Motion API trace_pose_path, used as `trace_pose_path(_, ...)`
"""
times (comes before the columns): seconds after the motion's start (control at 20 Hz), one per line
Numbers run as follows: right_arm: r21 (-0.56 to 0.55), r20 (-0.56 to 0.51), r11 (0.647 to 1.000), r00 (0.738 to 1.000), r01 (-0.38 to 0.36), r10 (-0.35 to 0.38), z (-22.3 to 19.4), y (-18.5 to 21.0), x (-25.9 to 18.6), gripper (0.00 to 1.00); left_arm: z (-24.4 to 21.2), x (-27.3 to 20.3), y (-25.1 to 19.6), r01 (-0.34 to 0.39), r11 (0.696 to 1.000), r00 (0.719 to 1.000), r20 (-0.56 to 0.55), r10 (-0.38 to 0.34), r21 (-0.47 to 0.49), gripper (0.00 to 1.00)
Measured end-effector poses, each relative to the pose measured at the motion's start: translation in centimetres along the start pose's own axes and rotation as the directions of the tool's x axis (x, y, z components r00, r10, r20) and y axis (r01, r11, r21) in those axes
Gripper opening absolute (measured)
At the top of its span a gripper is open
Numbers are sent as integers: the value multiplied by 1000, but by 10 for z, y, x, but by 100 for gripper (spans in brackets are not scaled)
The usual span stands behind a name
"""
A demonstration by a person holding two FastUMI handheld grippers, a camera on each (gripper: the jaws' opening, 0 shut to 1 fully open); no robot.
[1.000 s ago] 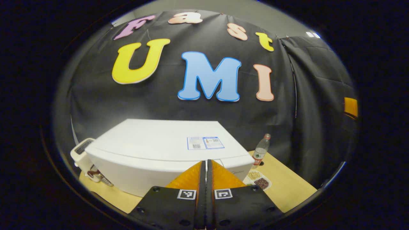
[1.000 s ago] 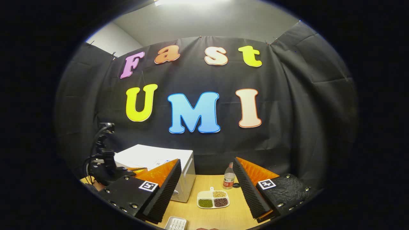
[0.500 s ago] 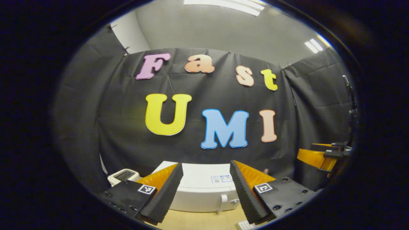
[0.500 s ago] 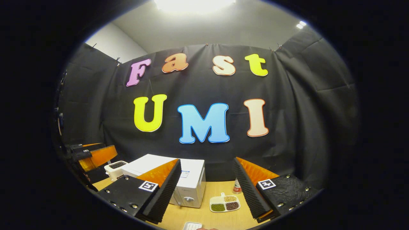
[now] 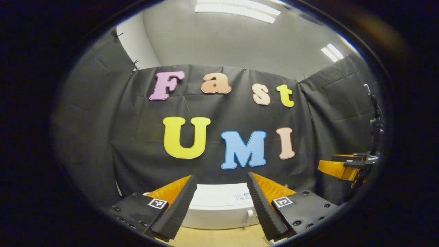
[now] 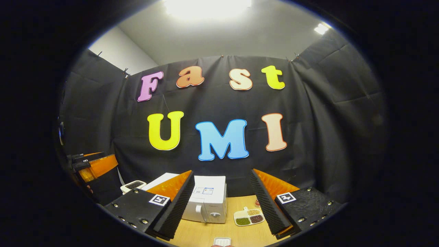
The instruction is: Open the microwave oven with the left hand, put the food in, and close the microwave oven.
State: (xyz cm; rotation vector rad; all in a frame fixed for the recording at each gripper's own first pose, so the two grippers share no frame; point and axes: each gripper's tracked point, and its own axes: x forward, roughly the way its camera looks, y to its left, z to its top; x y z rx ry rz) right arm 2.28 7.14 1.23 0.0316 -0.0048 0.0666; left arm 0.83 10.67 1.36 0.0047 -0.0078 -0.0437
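L gripper (image 5: 221, 206) jaws wide apart, holding nothing; microwave (image 5: 219, 209) low centre between its fingers, door shut. R gripper (image 6: 221, 206) also spread wide, empty. R gripper view adds the divided food plate (image 6: 249, 216) on table (image 6: 205, 233) just right of microwave, toaster (image 6: 133, 185) lower left, small white tray (image 6: 222, 241) at bottom edge

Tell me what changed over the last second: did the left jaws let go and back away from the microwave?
Yes. The left gripper went from shut, close above the microwave, to open and pulled back, holding nothing. The right gripper drew back slightly too. Unchanged: right jaws open, microwave door shut, the divided food tray on the table beside the microwave.
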Motion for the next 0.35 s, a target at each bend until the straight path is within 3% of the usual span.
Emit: trace_pose_path(0.35, -18, -1, 999, 999, 49, -49, 13, 1, -14, 98, 11, -2, 3, 45, 999, 999, 24, -45, -23, 95)
